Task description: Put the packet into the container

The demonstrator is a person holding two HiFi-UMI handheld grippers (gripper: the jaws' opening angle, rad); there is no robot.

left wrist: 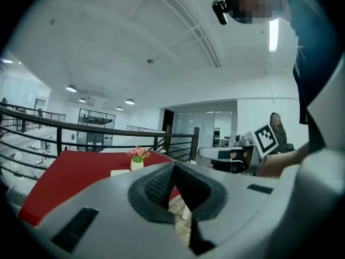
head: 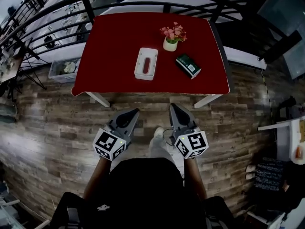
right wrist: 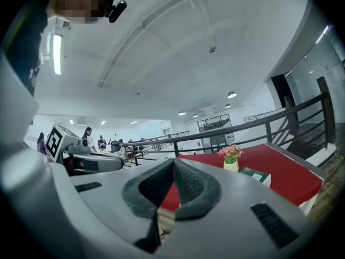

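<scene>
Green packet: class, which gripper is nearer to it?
Right. The right gripper is short of the table, in line with the green packet; the left gripper is further left, in line with the white container.

packet (head: 188, 66): dark green, flat, pale label, lying skewed on red table (head: 109, 46), 3 o'clock from container, apart
container (head: 146, 63): white oblong, slot-open top, upright, mid-table

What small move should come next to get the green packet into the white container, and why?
Probably carry the right gripper forward over the table edge toward the green packet, opening its jaws on the way. It is shut, empty and short of the table, and the packet lies right of the white container, nearest that gripper.
</scene>
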